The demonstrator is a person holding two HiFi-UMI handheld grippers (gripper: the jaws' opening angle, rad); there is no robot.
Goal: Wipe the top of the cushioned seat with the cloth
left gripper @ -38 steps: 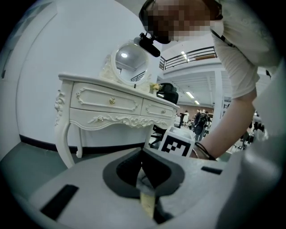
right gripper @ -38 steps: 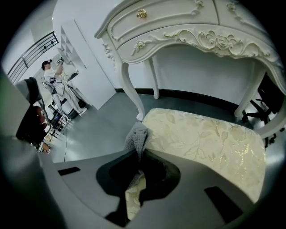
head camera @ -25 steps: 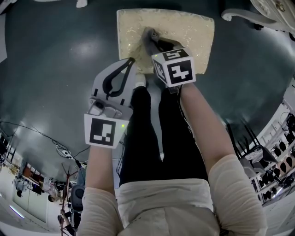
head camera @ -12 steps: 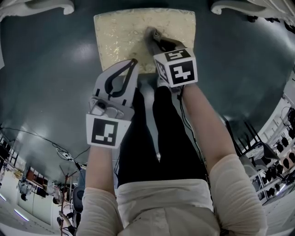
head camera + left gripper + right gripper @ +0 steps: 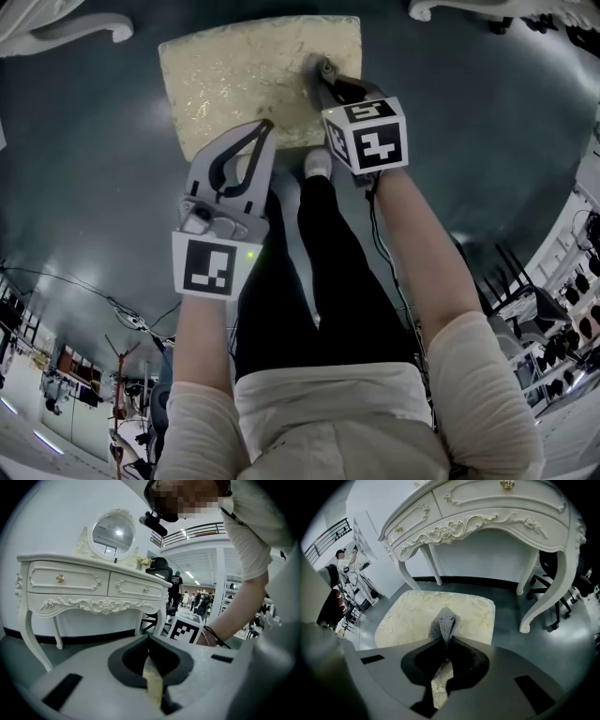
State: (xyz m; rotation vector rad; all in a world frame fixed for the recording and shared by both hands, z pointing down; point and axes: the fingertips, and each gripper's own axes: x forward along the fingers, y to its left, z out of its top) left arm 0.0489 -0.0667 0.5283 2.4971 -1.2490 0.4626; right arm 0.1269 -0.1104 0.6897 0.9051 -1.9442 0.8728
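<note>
The cushioned seat (image 5: 234, 75) is a cream, patterned square on the dark floor, at the top of the head view. My right gripper (image 5: 326, 84) is shut on a grey cloth (image 5: 315, 67) that rests on the seat near its right edge. In the right gripper view the cloth (image 5: 444, 623) sticks out past the closed jaws (image 5: 446, 638) over the seat (image 5: 412, 613). My left gripper (image 5: 266, 127) is shut with nothing in it, hovering at the seat's near edge. Its own view shows the jaws meeting (image 5: 149, 640), tilted up towards the room.
A white ornate dressing table (image 5: 487, 522) stands just beyond the seat, its curved legs (image 5: 80, 26) at the head view's top. On it sits a round mirror (image 5: 112, 534). A black office chair (image 5: 558, 588) is behind the table's right leg. The person's legs (image 5: 309, 262) stand close to the seat.
The right gripper has dragged the cloth across the seat, from left of the middle to near the right edge. The left gripper has kept its place at the near edge.
</note>
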